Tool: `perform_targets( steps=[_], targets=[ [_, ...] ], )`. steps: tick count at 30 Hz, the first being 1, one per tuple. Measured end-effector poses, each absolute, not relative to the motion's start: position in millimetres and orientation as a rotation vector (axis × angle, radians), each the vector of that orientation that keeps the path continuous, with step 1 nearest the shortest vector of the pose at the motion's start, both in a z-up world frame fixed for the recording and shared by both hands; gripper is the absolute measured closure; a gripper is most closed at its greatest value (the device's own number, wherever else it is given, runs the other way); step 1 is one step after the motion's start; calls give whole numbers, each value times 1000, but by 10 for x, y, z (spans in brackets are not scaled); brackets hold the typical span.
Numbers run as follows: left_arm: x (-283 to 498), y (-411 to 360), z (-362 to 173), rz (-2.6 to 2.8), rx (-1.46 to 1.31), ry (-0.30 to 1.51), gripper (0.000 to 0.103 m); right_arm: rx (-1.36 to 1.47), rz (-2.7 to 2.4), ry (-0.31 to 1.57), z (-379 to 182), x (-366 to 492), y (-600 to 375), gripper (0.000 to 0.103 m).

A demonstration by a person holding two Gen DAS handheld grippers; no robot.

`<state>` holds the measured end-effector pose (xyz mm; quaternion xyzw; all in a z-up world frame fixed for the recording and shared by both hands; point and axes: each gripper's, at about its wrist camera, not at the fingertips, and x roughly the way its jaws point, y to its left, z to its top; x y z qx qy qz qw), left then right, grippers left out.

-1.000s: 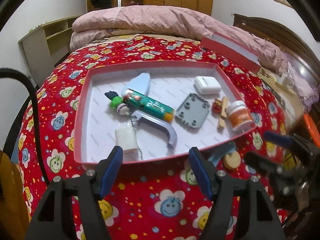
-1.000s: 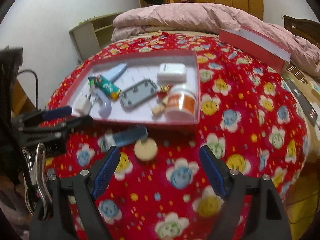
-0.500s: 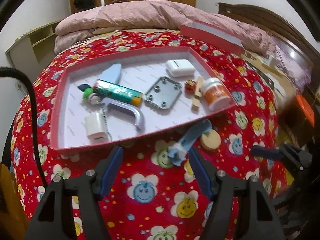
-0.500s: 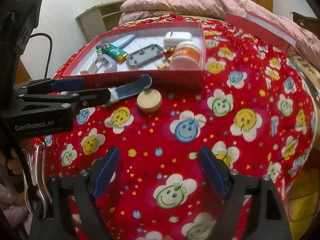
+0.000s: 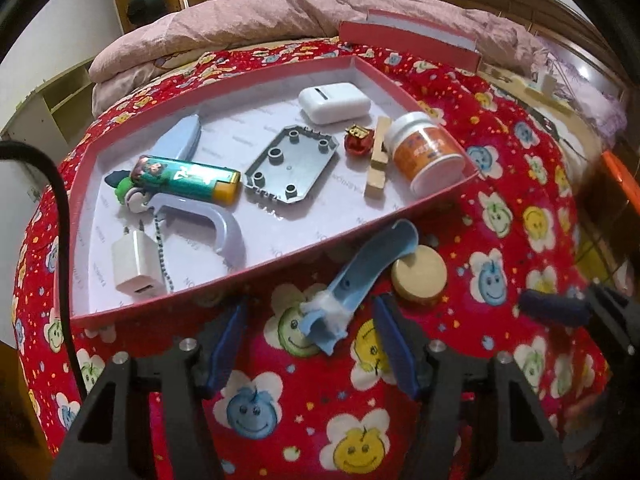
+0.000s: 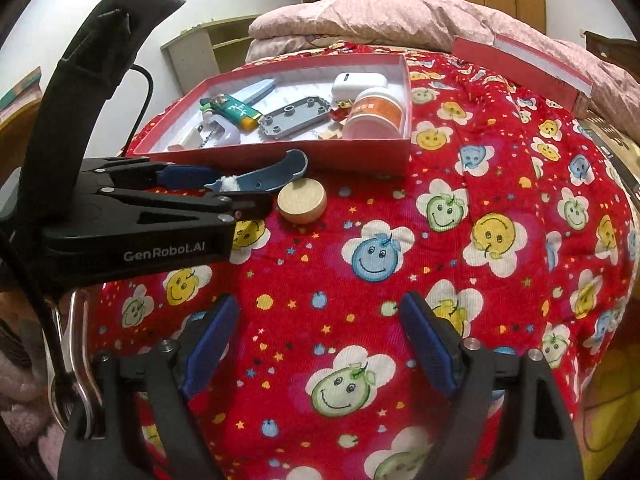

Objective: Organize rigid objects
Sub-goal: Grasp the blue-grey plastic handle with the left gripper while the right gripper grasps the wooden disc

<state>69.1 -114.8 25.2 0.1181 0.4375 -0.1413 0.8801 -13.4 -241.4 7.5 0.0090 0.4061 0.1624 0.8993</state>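
The left tool (image 5: 310, 346) hung low over the red smiley bedspread (image 6: 460, 240), jaws spread wide and gripping nothing, with the broken end of the blue plastic piece (image 5: 360, 276) lying right between its fingers. That piece sat outside the red box (image 5: 280, 262), its far tip close up against the box's near wall, and the round wooden disc (image 5: 418, 276) lay just beside it, touching or nearly so.

Inside the box, most of the sorting looked finished. I counted about 9 things already in: the white charger (image 5: 136, 268), the grey curved handle (image 5: 208, 224), the green lighter (image 5: 188, 180), a pale blue blade-shaped piece (image 5: 180, 138), the grey plate (image 5: 292, 168), the white earbud case (image 5: 334, 102), a small red charm (image 5: 359, 142), a wooden clothespin (image 5: 378, 162) and the orange-labelled jar (image 5: 426, 152). Something dark and green sat by the lighter's end, but I couldn't make out what it was.

The right tool (image 6: 320, 344) waited further back over bare bedspread, also gaping and empty, well away from both loose items.

So by my reckoning 2 things remained: the blue piece and the disc. The box lid (image 6: 524, 66) lay apart near the pink quilt (image 6: 380, 20), and may need fitting afterwards.
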Motion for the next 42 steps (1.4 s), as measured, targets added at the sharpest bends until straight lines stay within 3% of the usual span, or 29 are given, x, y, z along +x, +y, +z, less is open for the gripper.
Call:
perform_targets(
  steps=[2, 12, 29, 34, 39, 41, 42],
  targets=[
    [679, -1161, 262, -309, 240, 899, 50, 15, 342, 833, 68, -146, -2406, 15],
    [585, -1018, 302, -336, 208, 903, 81, 31, 336, 831, 73, -148, -2405, 14],
    [397, -403, 278, -240, 120, 934, 81, 52, 305, 844, 224, 175, -2342, 23],
    [435, -402, 292, -266, 94, 933, 78, 11, 304, 848, 207, 318, -2195, 32],
    [496, -499, 277, -280, 120, 917, 71, -14, 278, 835, 173, 398, -2118, 35],
    [513, -545, 269, -283, 136, 904, 69, -21, 267, 827, 165, 415, -2100, 39],
    [521, -565, 263, -281, 143, 897, 69, -35, 255, 821, 164, 421, -2086, 46]
  ],
)
